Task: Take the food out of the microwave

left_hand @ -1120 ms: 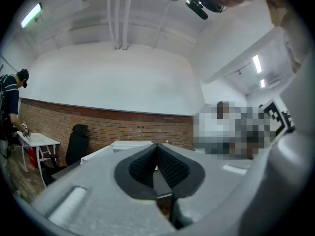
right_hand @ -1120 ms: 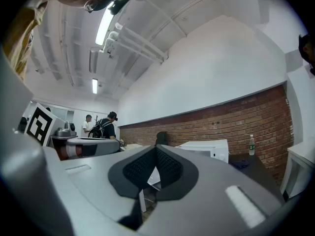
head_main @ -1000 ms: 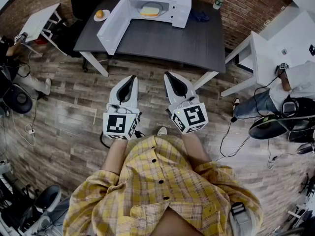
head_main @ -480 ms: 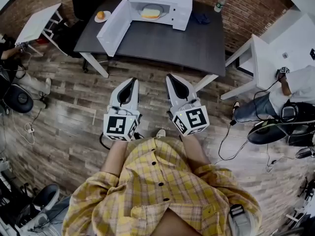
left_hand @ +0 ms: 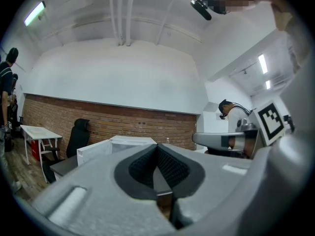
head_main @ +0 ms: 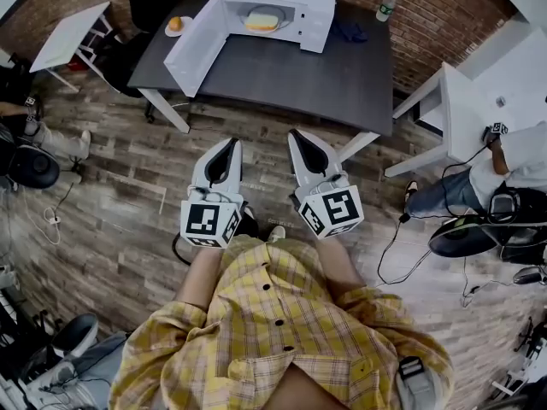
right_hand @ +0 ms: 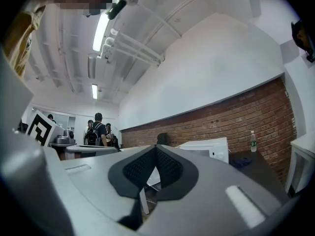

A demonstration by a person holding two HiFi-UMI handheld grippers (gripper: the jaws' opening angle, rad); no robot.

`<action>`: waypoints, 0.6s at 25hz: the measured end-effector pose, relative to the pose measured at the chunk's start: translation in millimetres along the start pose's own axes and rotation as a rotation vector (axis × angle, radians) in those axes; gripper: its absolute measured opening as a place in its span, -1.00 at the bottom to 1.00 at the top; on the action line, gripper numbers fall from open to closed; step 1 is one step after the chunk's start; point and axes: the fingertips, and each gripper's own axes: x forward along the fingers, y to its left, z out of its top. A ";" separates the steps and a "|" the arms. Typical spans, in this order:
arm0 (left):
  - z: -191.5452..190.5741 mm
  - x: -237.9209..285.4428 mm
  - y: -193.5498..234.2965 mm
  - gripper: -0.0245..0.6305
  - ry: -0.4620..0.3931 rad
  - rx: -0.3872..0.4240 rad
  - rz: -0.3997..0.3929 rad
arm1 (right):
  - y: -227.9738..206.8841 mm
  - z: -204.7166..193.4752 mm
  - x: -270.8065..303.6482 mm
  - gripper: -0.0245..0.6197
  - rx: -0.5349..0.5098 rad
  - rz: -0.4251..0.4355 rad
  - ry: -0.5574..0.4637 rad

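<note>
No words, brands or numbers can be read, only coded square markers are seen, on the left marker cube (head_main: 209, 220), on the right marker cube (head_main: 332, 210)

Bright, even light from ceiling tubes (right_hand: 101, 31); sharp frames, fisheye-bent edges.

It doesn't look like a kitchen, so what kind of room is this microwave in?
Probably an office or lab workroom: the microwave sits on a dark table, white work tables stand nearby, and cables trail across the wooden floor.
</note>
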 end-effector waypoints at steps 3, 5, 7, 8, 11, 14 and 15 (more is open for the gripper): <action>-4.0 4.5 1.0 -0.93 0.009 -0.006 0.003 | -3.1 -3.1 3.7 -0.91 0.009 0.004 0.005; -6.8 10.1 3.2 -0.93 0.014 -0.012 0.005 | -5.7 -7.8 9.0 -0.91 0.015 0.007 0.012; -10.5 17.3 6.1 -0.93 0.019 -0.015 0.004 | -8.6 -11.3 15.3 -0.91 0.013 0.009 0.019; -13.0 21.8 7.9 -0.93 0.022 -0.018 0.002 | -10.9 -12.9 18.5 -0.91 0.010 0.007 0.021; -18.7 37.5 16.4 -0.93 0.027 -0.039 -0.005 | -21.1 -17.5 30.5 -0.91 0.007 -0.002 0.030; -19.5 53.3 27.9 -0.93 0.026 -0.048 -0.002 | -32.6 -20.8 45.6 -0.91 0.008 -0.009 0.040; -19.4 59.3 32.0 -0.93 0.025 -0.048 -0.002 | -36.1 -21.0 51.5 -0.91 0.008 -0.011 0.041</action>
